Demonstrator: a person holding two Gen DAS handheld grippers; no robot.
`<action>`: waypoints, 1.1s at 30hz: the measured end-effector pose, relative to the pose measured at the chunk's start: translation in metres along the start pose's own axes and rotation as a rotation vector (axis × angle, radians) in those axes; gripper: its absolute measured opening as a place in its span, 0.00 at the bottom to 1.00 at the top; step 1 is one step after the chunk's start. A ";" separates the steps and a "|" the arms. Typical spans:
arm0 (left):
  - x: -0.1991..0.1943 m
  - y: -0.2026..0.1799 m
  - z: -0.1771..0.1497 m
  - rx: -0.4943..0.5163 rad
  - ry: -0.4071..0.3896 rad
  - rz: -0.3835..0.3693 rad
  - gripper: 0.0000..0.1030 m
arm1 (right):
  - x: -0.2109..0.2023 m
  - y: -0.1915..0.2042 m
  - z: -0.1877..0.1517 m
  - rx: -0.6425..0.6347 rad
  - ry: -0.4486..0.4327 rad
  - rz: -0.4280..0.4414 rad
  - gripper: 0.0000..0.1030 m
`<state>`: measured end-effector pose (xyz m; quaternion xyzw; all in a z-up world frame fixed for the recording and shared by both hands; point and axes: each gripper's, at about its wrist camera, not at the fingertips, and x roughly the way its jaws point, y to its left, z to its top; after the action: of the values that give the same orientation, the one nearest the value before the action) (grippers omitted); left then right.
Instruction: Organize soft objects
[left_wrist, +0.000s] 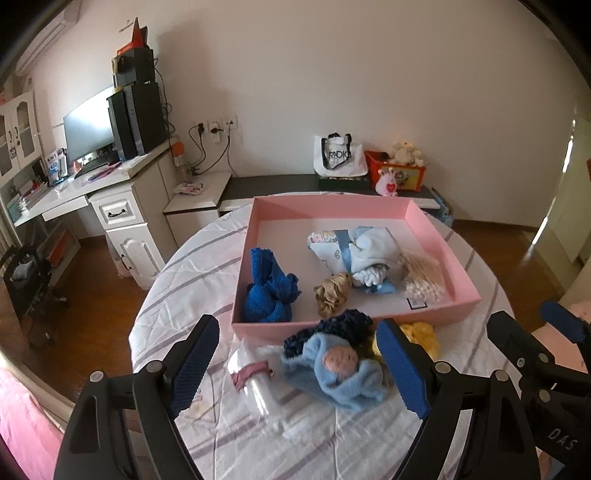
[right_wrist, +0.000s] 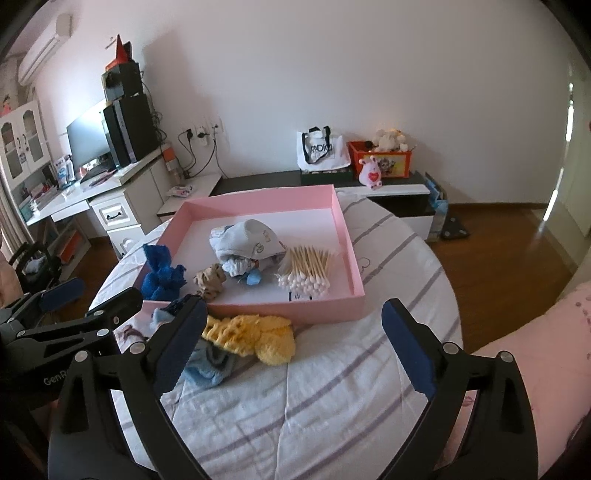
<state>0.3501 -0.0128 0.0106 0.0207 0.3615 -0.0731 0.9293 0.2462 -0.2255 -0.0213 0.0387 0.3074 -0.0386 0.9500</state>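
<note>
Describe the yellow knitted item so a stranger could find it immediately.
Start at the pink box on the striped round table. Just outside its near wall, on the cloth, lies the yellow knitted piece. It is the only yellow thing there; the pieces beside it are pale blue and navy.

Swabs (right_wrist: 306, 271) in box (right_wrist: 288, 306)

I'm looking into a lived-in room of a home, a bedroom or study: at upper left of the frame an air conditioner (right_wrist: 44, 44) hangs on the wall above a white desk (left_wrist: 74, 192) with a monitor (left_wrist: 88, 129). Along the far wall, centre right, a low bench (left_wrist: 280, 184) carries a tote bag (left_wrist: 338, 155) and plush toys (left_wrist: 406, 151), with wooden flooring (left_wrist: 92, 295) below.
</note>
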 end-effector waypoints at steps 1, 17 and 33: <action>-0.005 0.000 -0.002 -0.001 -0.004 0.001 0.82 | -0.004 0.000 -0.001 -0.001 -0.006 0.000 0.94; -0.114 -0.002 -0.040 -0.023 -0.122 0.032 0.93 | -0.096 -0.001 -0.019 0.007 -0.138 0.011 1.00; -0.223 -0.012 -0.089 -0.006 -0.289 0.043 0.99 | -0.176 0.012 -0.035 -0.021 -0.274 0.003 1.00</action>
<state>0.1261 0.0106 0.0958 0.0148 0.2239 -0.0543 0.9730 0.0847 -0.2015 0.0550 0.0238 0.1750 -0.0389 0.9835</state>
